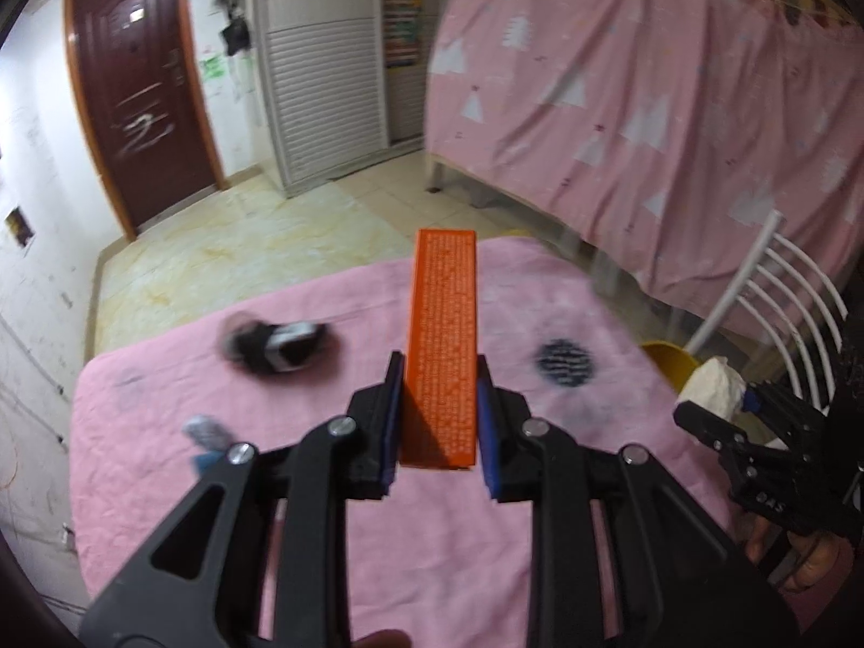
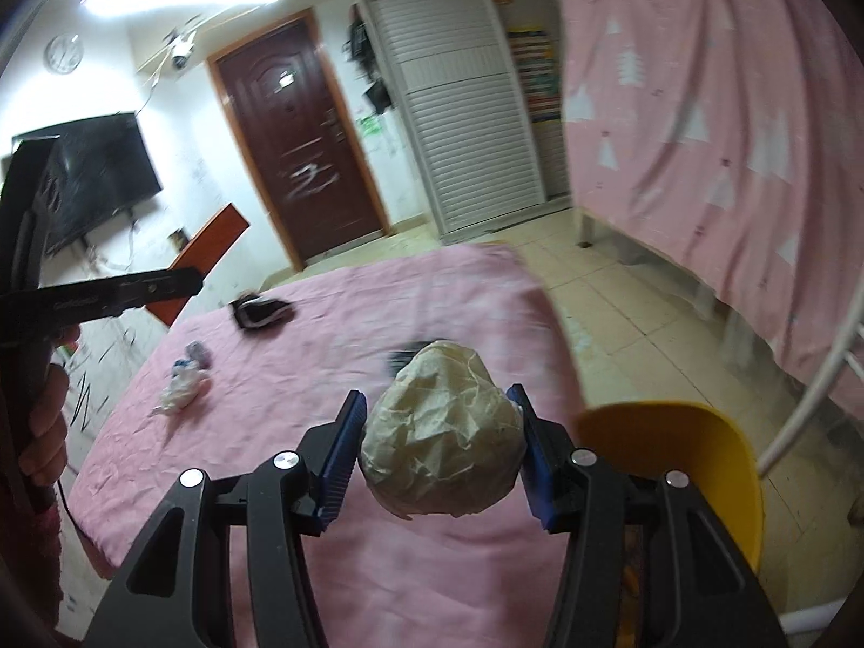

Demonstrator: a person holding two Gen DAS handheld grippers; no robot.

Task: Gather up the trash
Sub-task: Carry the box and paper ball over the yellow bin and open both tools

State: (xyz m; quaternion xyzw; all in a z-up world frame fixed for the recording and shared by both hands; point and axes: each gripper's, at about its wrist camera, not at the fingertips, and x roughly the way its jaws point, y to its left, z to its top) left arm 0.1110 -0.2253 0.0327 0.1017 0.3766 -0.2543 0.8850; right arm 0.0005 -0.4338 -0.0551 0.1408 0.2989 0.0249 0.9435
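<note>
A small room is shown, with a dark red door (image 1: 143, 108), a white slatted cabinet (image 1: 324, 75) and a pink patterned curtain (image 1: 648, 97) hung along the right. In the foreground a table (image 1: 432, 540) is covered by a pink cloth.

In the left wrist view, the left gripper (image 1: 438, 405) is held above the table, and its jaws are closed on a long orange box (image 1: 441, 345) printed with small white text; the box is clamped near its lower end and projects forward along the fingers. On the cloth beyond it, a crumpled black and white wrapper (image 1: 281, 345) is seen to the left, a dark round item (image 1: 564, 363) to the right, and a small grey and blue scrap (image 1: 208, 434) near the left finger.

In the right wrist view, the right gripper (image 2: 440, 443) is seen with its jaws pressed against both sides of a crumpled ball of whitish paper (image 2: 443, 443), which is carried above the table near its right edge. Just beside it, a yellow container (image 2: 702, 443) is visible past the table edge, and a white metal chair (image 2: 810, 378) stands behind it. The motion blur leaves the smaller items indistinct.
</note>
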